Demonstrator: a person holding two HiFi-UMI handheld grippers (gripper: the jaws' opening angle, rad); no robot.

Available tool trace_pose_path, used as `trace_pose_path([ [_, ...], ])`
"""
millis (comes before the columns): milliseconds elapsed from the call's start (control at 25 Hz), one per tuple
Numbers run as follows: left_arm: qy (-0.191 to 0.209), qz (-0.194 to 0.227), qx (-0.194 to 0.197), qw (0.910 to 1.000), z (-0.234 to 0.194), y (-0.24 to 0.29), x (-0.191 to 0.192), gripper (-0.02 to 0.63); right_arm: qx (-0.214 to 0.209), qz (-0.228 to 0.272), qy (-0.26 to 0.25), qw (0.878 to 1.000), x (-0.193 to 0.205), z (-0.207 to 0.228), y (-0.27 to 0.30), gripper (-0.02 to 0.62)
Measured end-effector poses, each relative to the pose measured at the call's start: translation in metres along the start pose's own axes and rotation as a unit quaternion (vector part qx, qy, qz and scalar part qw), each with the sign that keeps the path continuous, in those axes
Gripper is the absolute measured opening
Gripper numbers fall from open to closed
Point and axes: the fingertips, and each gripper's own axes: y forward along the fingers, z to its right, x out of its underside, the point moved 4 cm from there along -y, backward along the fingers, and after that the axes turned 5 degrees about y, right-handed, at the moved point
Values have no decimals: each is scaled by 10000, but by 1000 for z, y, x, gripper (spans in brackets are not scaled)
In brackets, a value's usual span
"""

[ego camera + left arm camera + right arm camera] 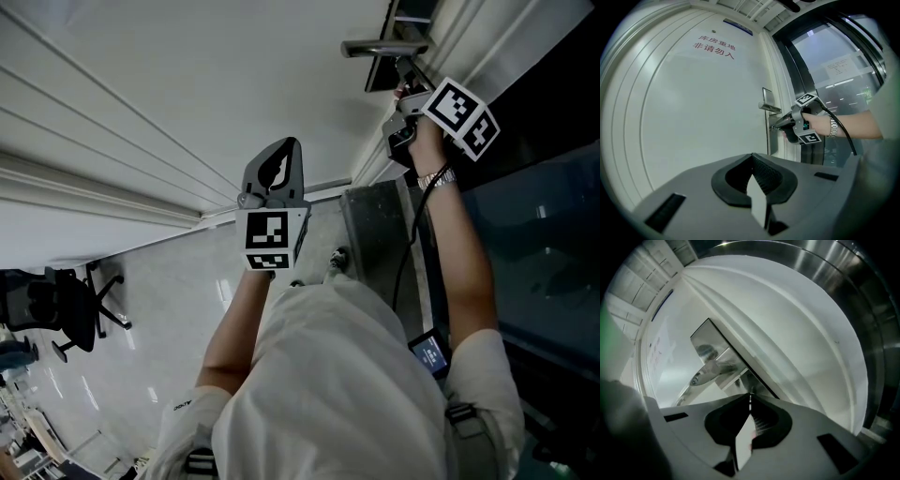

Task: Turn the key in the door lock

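Closest, the left claw (281, 157) is pinched shut with nothing in it, held up near the white door (169, 84). Farther off, the right claw (403, 101) squeezes the thin key (750, 398). It pokes straight ahead, longways, into the metal lock plate (715, 341) just under the handle (708, 372).

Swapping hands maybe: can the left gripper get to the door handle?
Probably yes: nothing stands between the left gripper and the door handle; the right gripper sits just below it.
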Motion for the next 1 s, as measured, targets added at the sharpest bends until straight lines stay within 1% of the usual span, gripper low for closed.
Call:
trace_pose_path([
  [80, -4, 0, 8, 10000, 1, 1, 0, 6, -97, 1, 400, 9992, 0, 2, 0, 11],
  [160, -3, 0, 14, 10000, 3, 1, 0, 6, -222, -7, 962, 9951, 0, 6, 0, 11],
  [240, -4, -5, 16, 10000, 3, 2, 0, 6, -360, -26, 1647, 9857, 1, 8, 0, 11],
  [320, 0, -10, 7, 10000, 2, 3, 0, 6, -481, -28, 2187, 9746, 3, 9, 1, 11],
  [400, 0, -8, -1, 10000, 2, 2, -1, 6, -543, -15, 2461, 9677, 4, 11, 1, 11],
  [520, -11, -5, 0, 10000, 2, 2, -1, 6, -513, 22, 2643, 9631, 3, 16, 1, 11],
  [600, -17, -18, 8, 10000, 1, 3, 0, 6, -353, 89, 2531, 9668, 3, 13, 1, 12],
  [720, -18, -24, 12, 10000, 2, 3, 1, 6, -121, 92, 2140, 9767, 2, 9, 2, 15],
  [760, -16, -20, 11, 10000, 3, 3, 0, 6, -126, 34, 2062, 9784, 2, 10, 2, 31],
  [840, -12, -13, 6, 10000, 3, 3, -1, 6, -226, -87, 1866, 9821, 3, 11, -1, 105],
  [880, -15, -14, 1, 10000, 3, 2, -1, 6, -265, -118, 1631, 9862, 4, 11, -4, 126],
  [920, -21, -17, -4, 10000, 2, 2, 0, 6, -270, -123, 1258, 9916, 4, 10, -7, 143],
  [1000, -33, -23, -7, 10000, 1, 3, 1, 6, -189, -106, 199, 9996, 2, 7, -14, 164],
])
